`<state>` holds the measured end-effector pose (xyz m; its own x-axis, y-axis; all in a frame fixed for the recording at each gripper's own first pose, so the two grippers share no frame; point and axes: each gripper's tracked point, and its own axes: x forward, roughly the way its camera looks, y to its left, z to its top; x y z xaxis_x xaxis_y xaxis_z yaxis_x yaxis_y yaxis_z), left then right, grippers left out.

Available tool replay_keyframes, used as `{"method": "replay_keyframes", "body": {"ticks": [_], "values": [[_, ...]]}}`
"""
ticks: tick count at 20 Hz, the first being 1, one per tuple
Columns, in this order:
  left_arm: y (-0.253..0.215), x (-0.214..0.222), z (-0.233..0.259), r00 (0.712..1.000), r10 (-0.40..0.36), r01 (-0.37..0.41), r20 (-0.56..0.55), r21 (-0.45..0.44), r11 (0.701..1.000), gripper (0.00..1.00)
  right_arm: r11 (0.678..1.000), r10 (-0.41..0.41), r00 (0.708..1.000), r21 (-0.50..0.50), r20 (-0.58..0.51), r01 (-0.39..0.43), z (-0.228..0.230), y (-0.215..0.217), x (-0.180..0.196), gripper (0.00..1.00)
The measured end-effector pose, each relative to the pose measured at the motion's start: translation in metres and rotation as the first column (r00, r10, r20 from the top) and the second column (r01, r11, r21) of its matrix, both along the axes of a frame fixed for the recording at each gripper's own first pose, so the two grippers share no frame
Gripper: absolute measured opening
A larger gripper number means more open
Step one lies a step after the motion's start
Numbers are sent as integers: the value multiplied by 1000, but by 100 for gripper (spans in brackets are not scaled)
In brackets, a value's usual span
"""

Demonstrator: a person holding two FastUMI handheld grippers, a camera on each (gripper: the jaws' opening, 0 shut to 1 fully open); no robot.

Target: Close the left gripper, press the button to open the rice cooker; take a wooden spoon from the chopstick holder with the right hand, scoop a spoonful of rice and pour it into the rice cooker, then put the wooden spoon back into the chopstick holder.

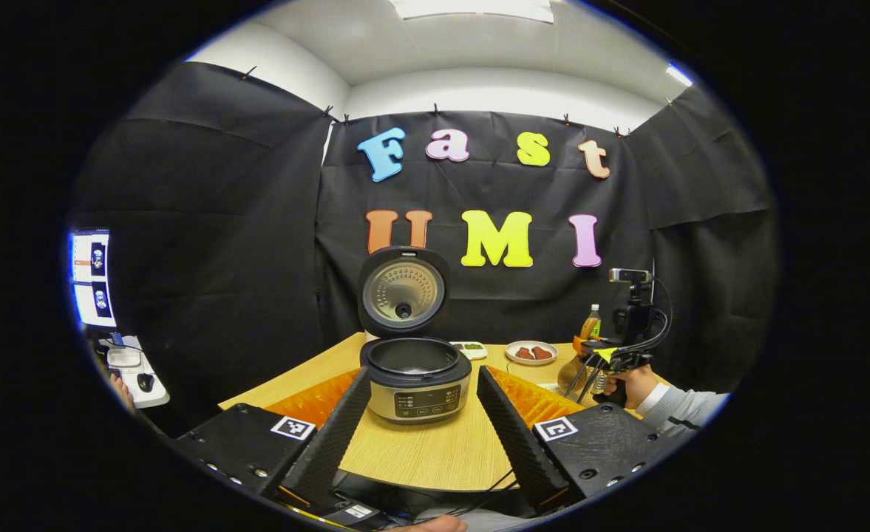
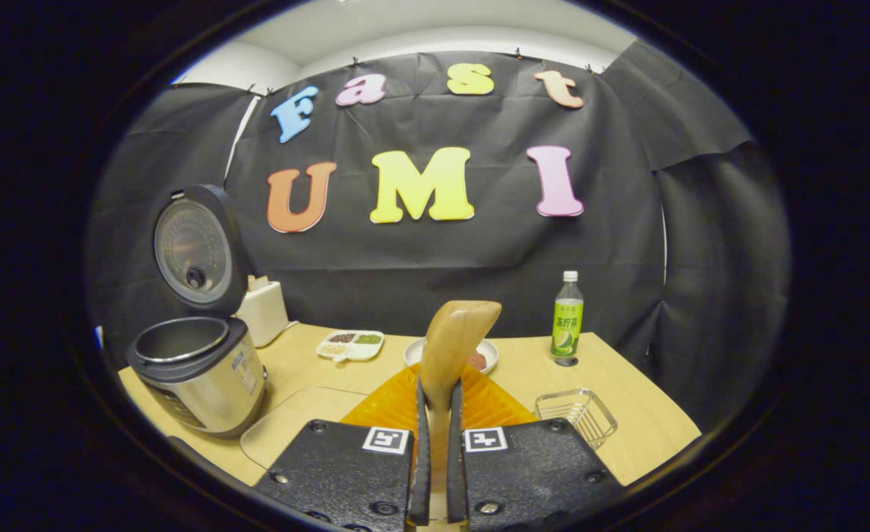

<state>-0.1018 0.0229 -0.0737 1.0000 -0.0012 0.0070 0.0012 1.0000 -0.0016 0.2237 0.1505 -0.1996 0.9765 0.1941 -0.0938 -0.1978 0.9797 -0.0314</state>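
The rice cooker (image 1: 418, 399) stands on the wooden table with its lid (image 1: 403, 290) swung upright and the inner pot showing dark. My left gripper (image 1: 423, 374) is open, a finger on either side of the cooker and short of it. My right gripper (image 2: 438, 384) is shut on the handle of a wooden spoon (image 2: 455, 332), whose bowl points up and away. In the right gripper view the cooker (image 2: 202, 377) sits to the left, lid (image 2: 194, 251) raised. A wire holder (image 2: 576, 414) rests at the right. The right gripper (image 1: 616, 360) also appears far right, held in a hand (image 1: 633, 384).
A green bottle (image 2: 568, 321) stands at the back right. A plate of reddish food (image 2: 483, 360) and a divided dish of grains (image 2: 351, 343) lie behind the spoon. A white appliance (image 2: 264, 310) sits behind the cooker, a clear board (image 2: 298, 421) in front of it.
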Motion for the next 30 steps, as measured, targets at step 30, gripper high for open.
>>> {"method": "replay_keyframes", "body": {"ticks": [30], "values": [[17, 3, -28, 998, 6, -8, -69, -28, 1000, 93, 729, 322, 854, 683, -409, 53, -57, 67, -1, 10]]}}
